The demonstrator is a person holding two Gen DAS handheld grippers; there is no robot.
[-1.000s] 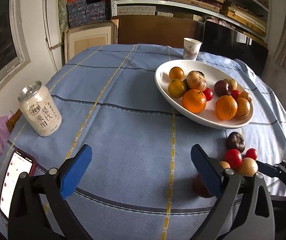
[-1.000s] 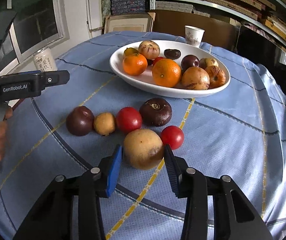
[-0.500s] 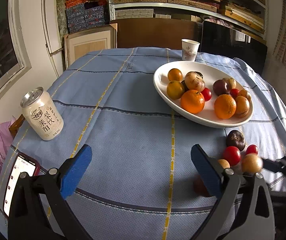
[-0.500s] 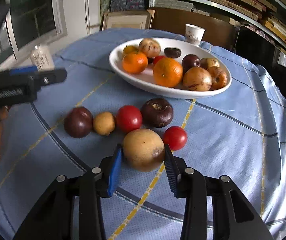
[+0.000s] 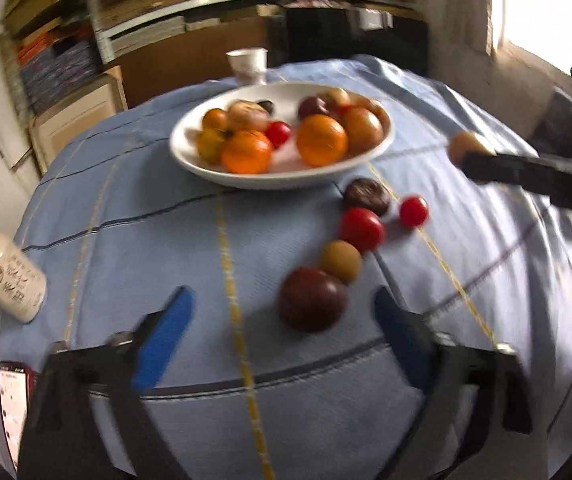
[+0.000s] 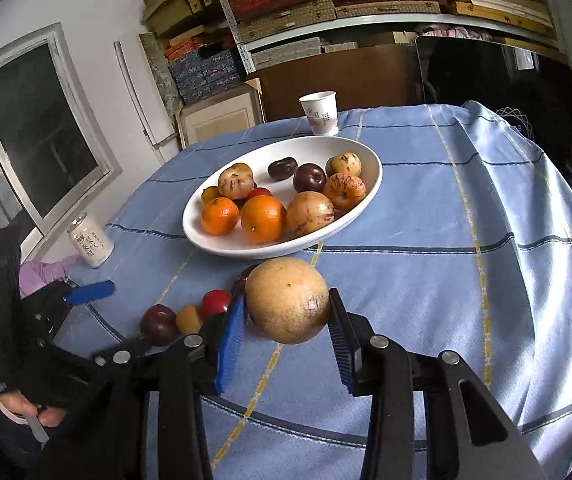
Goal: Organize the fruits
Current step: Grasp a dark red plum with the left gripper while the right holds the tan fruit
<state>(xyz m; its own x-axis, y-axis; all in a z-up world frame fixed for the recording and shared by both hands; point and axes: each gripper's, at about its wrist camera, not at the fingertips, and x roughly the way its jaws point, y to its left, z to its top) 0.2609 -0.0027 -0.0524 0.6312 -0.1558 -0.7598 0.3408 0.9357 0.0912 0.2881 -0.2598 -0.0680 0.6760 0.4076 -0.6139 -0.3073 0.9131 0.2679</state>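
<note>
My right gripper pinched the round tan fruit clear of the blue tablecloth, presumably for the white oval bowl beyond. My left gripper stood spread before the dark purple plum, probably its next pick.

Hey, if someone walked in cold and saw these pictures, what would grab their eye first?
Probably the big tan round fruit clamped in the right gripper and held above the blue checked tablecloth. Just beyond it sits the white oval bowl piled with oranges and brown and dark fruits. Ahead of the open left gripper, a row of loose fruits lies on the cloth, the dark red plum nearest.
</note>
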